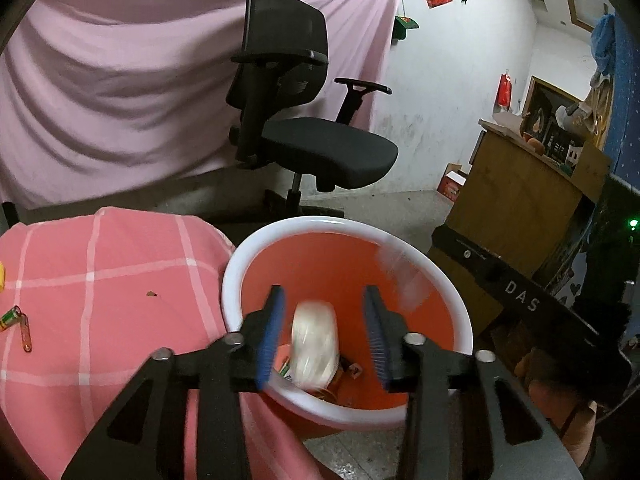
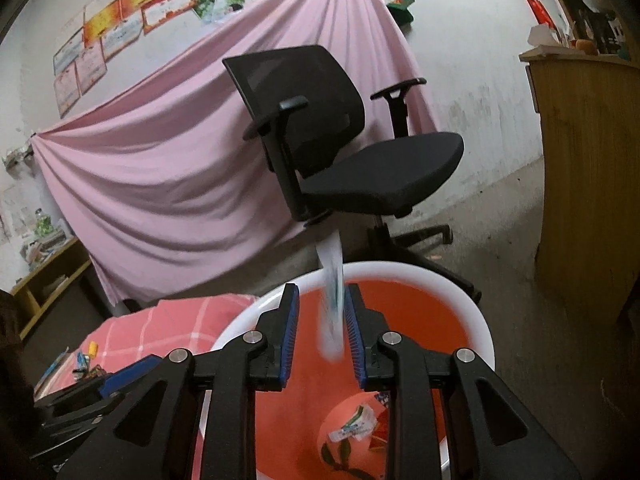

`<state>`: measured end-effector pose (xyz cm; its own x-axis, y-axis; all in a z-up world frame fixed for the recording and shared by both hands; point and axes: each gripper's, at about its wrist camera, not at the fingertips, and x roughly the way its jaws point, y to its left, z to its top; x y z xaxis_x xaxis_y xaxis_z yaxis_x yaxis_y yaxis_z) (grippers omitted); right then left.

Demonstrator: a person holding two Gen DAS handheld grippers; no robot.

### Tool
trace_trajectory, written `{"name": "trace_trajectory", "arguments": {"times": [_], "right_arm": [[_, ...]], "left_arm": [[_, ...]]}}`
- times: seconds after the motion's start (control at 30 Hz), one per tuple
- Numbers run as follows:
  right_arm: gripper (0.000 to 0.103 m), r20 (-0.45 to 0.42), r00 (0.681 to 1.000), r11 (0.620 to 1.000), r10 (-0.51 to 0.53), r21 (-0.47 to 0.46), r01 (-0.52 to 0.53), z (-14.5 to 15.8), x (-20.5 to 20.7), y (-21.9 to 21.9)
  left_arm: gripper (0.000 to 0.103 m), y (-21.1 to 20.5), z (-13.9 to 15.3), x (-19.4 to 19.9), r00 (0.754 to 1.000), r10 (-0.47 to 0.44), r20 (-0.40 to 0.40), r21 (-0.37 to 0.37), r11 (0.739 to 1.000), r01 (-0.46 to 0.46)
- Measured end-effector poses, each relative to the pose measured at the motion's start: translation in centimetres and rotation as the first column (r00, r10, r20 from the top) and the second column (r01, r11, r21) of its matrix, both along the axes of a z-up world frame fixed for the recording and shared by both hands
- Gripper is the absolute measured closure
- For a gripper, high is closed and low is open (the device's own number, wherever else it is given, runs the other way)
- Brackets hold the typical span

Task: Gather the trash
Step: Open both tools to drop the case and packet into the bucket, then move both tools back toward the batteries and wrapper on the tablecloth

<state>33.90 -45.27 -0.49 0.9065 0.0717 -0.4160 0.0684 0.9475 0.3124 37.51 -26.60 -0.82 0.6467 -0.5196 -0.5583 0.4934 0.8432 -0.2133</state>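
While both tools hang over the orange bin with the white rim [image 1: 240, 256], the left hand-held gripper [image 1: 325, 338] has its blue-padded fingers spread wide apart. Between and below them, a blurred whitish wad of trash [image 1: 315, 350] is inside the bin, clear of both pads; whether it is in mid-air or resting I cannot tell. Scraps of wrappers lie at the bin's bottom. A smeared, pale, translucent piece [image 1: 402, 276] shows near the bin's right inner wall.

In the right wrist view, the right hand-held gripper [image 2: 321, 334] is partly apart, and a streaked, blurred clear plastic wrapper [image 2: 332, 304] stands upright between its fingers; it is too smeared to say whether the pads touch it. Printed wrappers [image 2: 356, 426] rest on the bin [image 2: 472, 312] floor beneath.

The bin stands just beside a bench covered in pink checked cloth [image 1: 100, 280], where batteries [image 1: 14, 320] lie near the left edge. A black office chair [image 1: 304, 120] stands behind, before a pink drape [image 1: 120, 80].
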Motion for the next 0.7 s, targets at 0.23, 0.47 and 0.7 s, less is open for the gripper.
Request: {"name": "trace_trajectory", "arguments": {"times": [0.23,0.47,0.7], "right_arm": [[0.079,-0.006,1.0,1.0,0.001,-0.014,-0.002,0.0,-0.1,0.2],[0.079,0.018,1.0,0.999,0.016,-0.037,-0.015,0.9,0.3,1.5],[0.069,0.093,0.994,0.997,0.064,-0.058,-0.059,2.5,0.3,4.8]], "left_arm": [[0.064,1.3,0.3,0.1,0.999,0.043,0.016,-0.021,0.999,-0.042],[0.064,4.2,1.6,0.1,0.991,0.127,0.051,-0.062,0.99,-0.124],[0.064,8.5,3.7,-0.9,0.966,0.226,0.123,-0.086,0.972,-0.217]]}}
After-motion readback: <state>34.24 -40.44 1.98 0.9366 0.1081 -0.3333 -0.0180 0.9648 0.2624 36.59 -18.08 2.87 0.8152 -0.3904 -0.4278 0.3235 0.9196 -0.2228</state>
